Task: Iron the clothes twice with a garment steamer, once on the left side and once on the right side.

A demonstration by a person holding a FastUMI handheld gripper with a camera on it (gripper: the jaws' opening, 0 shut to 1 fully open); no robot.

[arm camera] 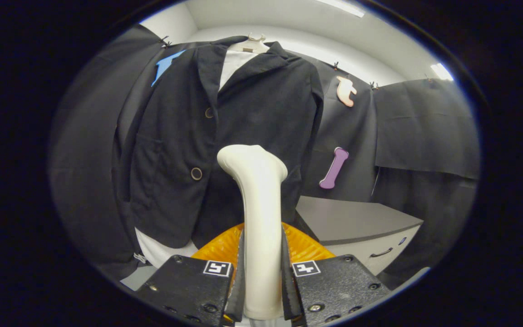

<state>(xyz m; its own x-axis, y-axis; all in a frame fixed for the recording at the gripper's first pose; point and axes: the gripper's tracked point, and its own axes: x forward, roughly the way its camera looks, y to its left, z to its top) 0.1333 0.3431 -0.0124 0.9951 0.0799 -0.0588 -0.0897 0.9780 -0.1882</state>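
Left of the fingers: dark jacket (207, 150) hangs on a pale hanger (251, 44) against the booth wall. Left front panel shows a flap pocket and two round buttons (196, 173) down the closing edge. Lapels open over a white shirt (233, 63); the white hem shows again below the jacket's lower edge. Cloth looks matte, slightly napped, soft; no sharp creases readable from here.

Centre: claw (262, 281) closed down on the cream handle of the garment steamer (258, 218), both fingers pressing its sides, handle upright between them. The steamer's bent head sits just ahead of the fingers, at the jacket's lower middle front, close to the closing edge. Whether the head touches the cloth, cannot tell. An orange ribbed piece (302, 247) lies behind the handle base; what it is, cannot tell.

Judgement on step: a pass on one front panel is about to start or underway. To do it well, keep the head face flat to the cloth, travel in one straight vertical line, steer clear of the buttons, keep the grip square so the handle does not twist.

Right: grey bench (352, 220) with drawer handles beside the jacket, well clear of the steamer.
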